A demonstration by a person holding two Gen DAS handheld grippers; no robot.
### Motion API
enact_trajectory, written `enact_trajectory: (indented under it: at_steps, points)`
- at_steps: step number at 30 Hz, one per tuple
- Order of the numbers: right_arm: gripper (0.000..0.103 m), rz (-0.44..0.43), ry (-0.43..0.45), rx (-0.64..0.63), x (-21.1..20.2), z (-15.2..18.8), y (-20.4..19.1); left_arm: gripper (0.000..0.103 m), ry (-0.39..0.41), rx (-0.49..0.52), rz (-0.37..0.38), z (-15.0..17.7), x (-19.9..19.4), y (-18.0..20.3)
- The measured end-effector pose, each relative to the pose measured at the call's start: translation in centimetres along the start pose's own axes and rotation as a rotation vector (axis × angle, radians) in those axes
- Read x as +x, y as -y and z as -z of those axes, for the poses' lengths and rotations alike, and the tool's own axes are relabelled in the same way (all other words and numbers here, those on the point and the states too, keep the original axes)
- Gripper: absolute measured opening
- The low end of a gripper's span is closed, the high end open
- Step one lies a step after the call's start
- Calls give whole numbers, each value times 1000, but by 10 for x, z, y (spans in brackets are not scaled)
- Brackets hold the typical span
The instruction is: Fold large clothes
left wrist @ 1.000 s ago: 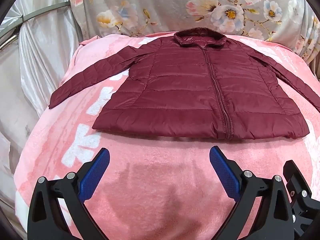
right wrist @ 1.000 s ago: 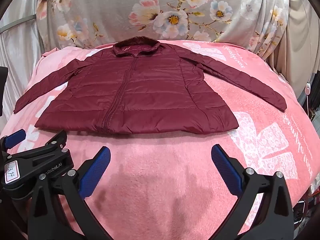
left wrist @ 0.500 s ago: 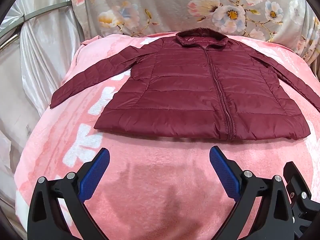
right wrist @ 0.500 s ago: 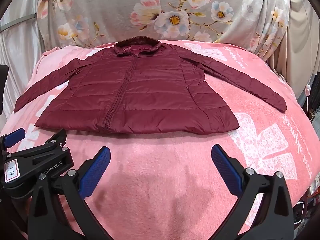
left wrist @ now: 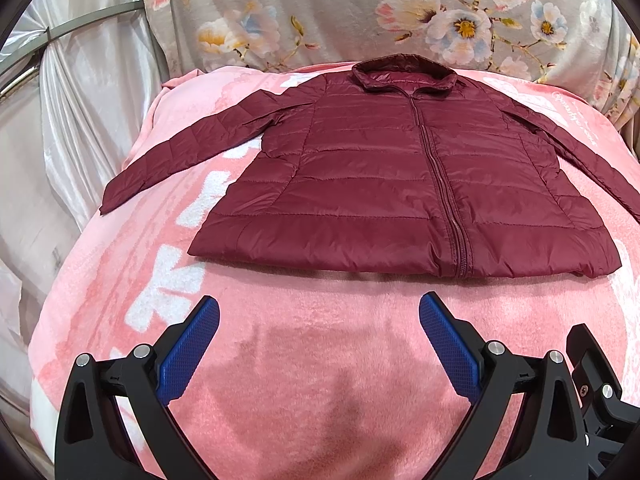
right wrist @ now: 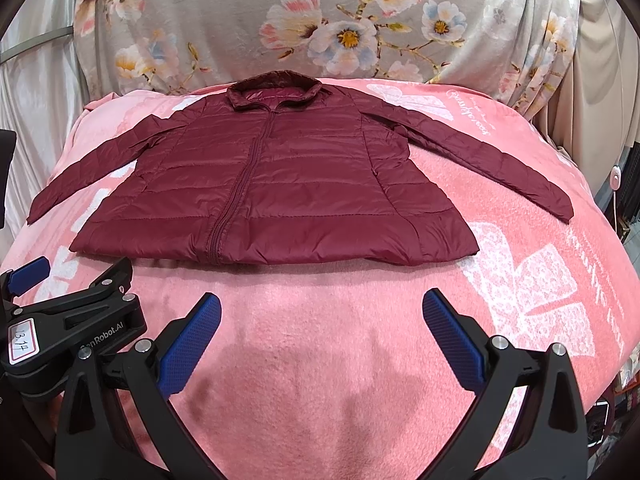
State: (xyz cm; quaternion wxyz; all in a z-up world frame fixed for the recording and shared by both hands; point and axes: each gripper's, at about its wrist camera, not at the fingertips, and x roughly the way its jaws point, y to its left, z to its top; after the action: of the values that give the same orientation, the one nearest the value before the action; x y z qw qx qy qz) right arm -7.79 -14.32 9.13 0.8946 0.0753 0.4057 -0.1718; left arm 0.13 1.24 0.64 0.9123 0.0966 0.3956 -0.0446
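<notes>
On the far left hangs a shiny white curtain (left wrist: 80, 120), next to the bed. A pink blanket (left wrist: 320, 360) with white letters and bow shapes covers the bed, and nearly everything sits on it.

The left gripper (left wrist: 319, 312) hangs low over the near part of the blanket. Its two blue pads (left wrist: 188, 352) are spread wide apart and hold nothing. Only pink blanket shows between them. In the right wrist view this same claw peeks in at the bottom left corner, with a small white sticker on its black body.

A dark red puffy jacket (left wrist: 400, 184) lies flat on the blanket, past both claws. It is face up and its zipper (left wrist: 440, 184) is closed from collar to hem. The collar (left wrist: 404, 74) points away, toward a grey cloth with flowers (left wrist: 400, 12) that stands behind the bed. The left sleeve (left wrist: 180, 156) stretches out and down toward the left edge of the blanket. The right sleeve (right wrist: 480, 160) stretches out the other way, and its cuff lies near the white bow shape. The hem runs straight across, near the claws but not touching them.

The right gripper (right wrist: 321, 312) is just beside the left one. Its blue pads (right wrist: 456, 344) are also wide apart with nothing in them, over bare blanket near the hem.
</notes>
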Motion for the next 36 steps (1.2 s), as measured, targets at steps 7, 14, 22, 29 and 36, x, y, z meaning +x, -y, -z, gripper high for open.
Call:
enact_trajectory:
  at_steps: [7,14,22,29,36]
  points:
    - [98,-1,-2,3,1,1,-1,97,-3,-4,-1,3,3,-8]
    - [98,-3,-4,5,2,4,2,97,-3,-3,-4,6,5,-1]
    - [98,-3,-16,14,6,7,4,97,-4,-1,-4,7,5,-2]
    - [98,0,-17,14,6,5,4,97,-4,-2,-5,6,5,0]
    - [98,2,-17,13,6,5,4,97,-5,-2,-8,9,6,1]
